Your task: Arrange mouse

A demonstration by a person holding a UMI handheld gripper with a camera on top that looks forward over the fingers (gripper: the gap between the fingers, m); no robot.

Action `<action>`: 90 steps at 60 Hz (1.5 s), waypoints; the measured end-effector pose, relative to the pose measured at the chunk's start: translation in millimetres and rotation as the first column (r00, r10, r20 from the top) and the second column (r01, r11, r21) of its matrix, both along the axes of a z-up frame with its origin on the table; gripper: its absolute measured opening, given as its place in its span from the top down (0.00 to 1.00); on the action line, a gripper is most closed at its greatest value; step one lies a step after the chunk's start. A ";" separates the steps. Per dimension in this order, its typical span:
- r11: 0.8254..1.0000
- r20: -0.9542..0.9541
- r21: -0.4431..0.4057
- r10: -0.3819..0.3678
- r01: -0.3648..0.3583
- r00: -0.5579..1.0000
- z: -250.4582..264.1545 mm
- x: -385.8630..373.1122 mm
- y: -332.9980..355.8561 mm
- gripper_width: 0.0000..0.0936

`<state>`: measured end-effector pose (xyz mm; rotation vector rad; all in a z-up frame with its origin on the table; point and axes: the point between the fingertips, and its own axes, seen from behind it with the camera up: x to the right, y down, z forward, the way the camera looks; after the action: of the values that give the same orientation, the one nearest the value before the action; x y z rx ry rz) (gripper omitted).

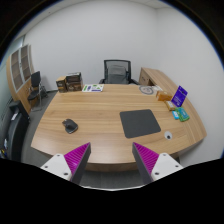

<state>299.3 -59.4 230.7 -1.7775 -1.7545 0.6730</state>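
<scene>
A dark computer mouse [70,125] lies on the wooden table [100,108], ahead of my left finger and far beyond it. A dark grey mouse mat [140,122] lies flat on the table further right, ahead of my right finger. My gripper [112,158] hangs above the table's near edge, open, its two magenta pads [148,158] spread wide with nothing between them. Mouse and mat are well apart from each other.
A black office chair [118,72] stands behind the table. On the right end sit a purple-screened device [180,97] and a small teal item [180,115]. Papers [94,88] lie at the far edge. Another chair [36,88] and shelving stand to the left.
</scene>
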 end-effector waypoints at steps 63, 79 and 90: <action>0.988 -0.021 -0.012 0.152 -0.153 0.988 -147.1 -113.1 -196.9 0.08; 0.990 -0.034 0.003 0.141 -0.141 0.989 -187.0 -151.5 -223.1 0.08; 0.988 -0.040 0.031 0.152 -0.151 0.988 -206.5 -180.8 -233.8 0.08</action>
<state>118.5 -293.1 24.2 -1.6118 -1.8748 0.7380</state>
